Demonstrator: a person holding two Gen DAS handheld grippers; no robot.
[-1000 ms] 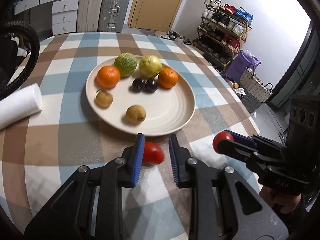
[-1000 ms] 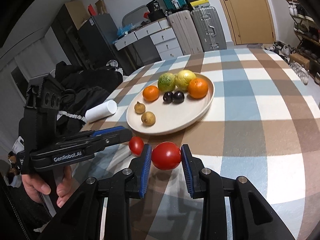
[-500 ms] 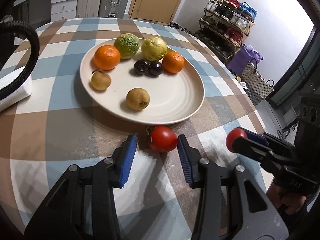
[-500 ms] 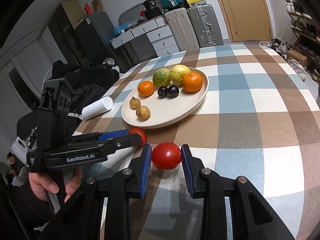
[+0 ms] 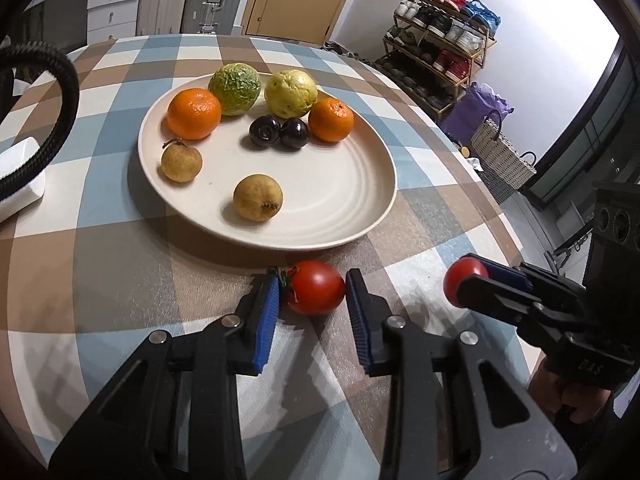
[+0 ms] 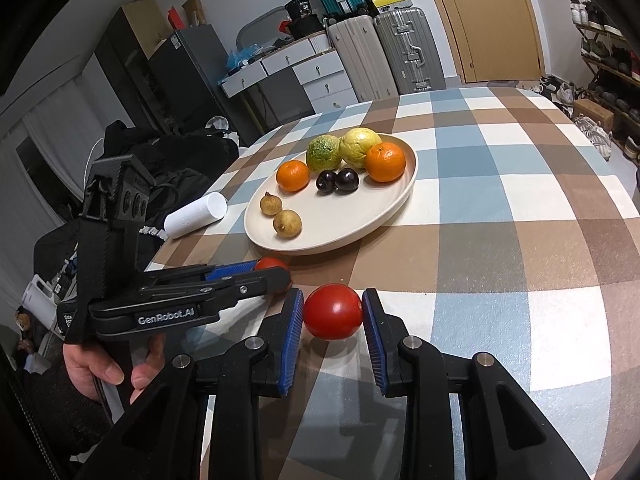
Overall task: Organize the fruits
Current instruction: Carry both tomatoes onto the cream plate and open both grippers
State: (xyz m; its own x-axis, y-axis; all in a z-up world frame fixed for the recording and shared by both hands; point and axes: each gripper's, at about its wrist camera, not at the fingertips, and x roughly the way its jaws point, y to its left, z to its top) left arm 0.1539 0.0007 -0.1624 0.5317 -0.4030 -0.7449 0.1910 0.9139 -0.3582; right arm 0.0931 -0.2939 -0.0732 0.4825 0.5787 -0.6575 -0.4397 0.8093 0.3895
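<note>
Checked cloth covered the round table (image 5: pixel 120 264), where one ribbed cream plate (image 5: pixel 352 184) bore eight fruits: two oranges, two guavas, two dark plums, two longans. Beside its rim, the left gripper (image 5: pixel 312 304) sat partly open around one tomato (image 5: pixel 316 292); the right gripper (image 6: pixel 332 322) pinched another tomato (image 6: pixel 333 312).
</note>
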